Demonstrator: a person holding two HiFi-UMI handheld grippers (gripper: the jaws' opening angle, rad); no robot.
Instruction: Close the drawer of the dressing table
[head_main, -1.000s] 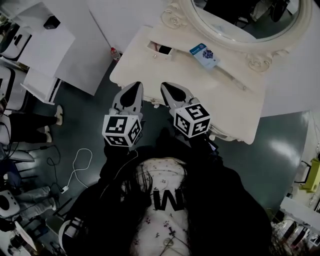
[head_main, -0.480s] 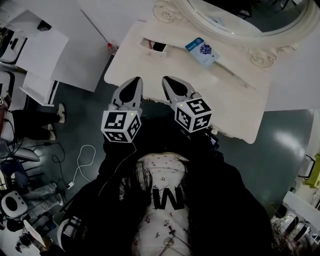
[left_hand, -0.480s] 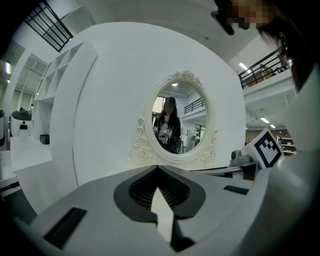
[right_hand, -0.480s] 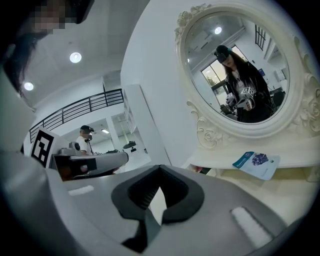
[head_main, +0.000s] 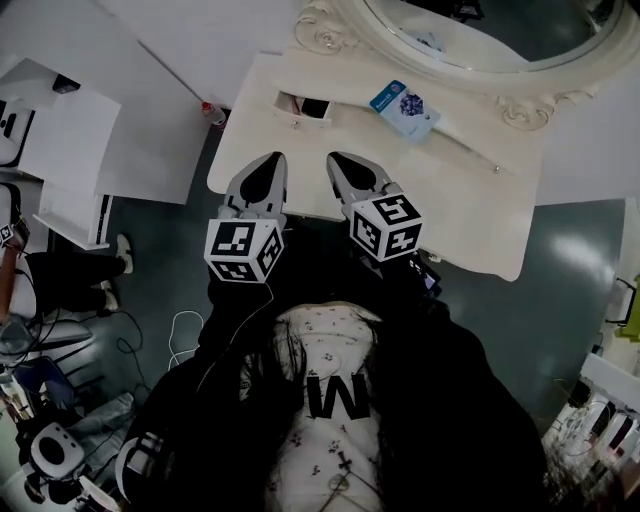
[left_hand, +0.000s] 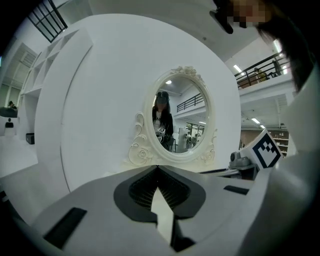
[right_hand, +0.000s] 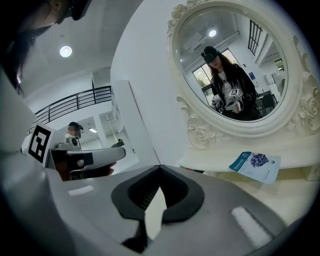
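Grey two-jaw left gripper (head_main: 266, 168) and its matching right gripper (head_main: 344, 168) both have their jaws pressed together with nothing between them. They sit side by side over the front edge of the cream carved dressing table (head_main: 470, 200), and have crept further onto it over the last second. The small cream drawer (head_main: 300, 104) at the back left still stands open, ahead of the left tips. I judge the push hasn't started.

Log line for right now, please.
phase: pre-contact | drawer: open, untouched | left claw: shut, empty | right claw: shut, empty
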